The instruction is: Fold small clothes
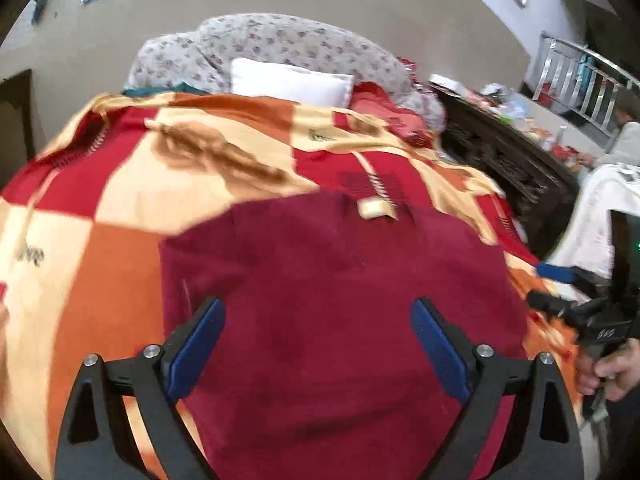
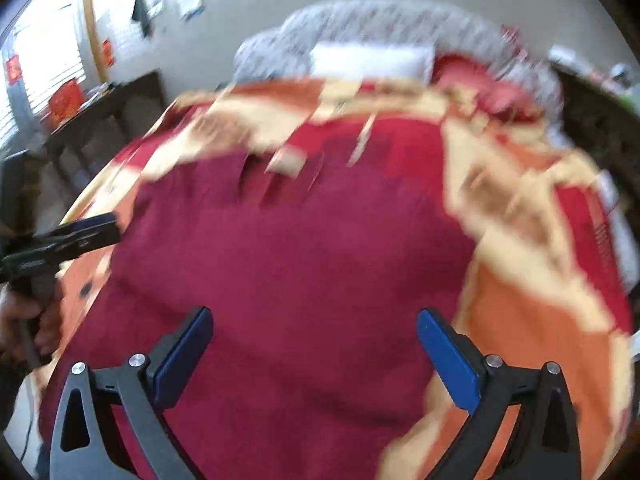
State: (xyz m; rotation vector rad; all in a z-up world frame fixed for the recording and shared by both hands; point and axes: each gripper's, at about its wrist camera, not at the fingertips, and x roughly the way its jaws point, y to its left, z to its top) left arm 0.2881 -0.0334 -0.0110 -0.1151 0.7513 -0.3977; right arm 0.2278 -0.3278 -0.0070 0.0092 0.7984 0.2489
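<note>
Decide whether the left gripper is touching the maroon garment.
Cannot tell. In the left wrist view the left gripper is open over the maroon garment, but blur hides any contact or gap.

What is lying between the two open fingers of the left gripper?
Only the dark red garment, spread on the checked blanket. The left gripper holds nothing; its fingers stand wide apart. The left wrist view shows this.
</note>
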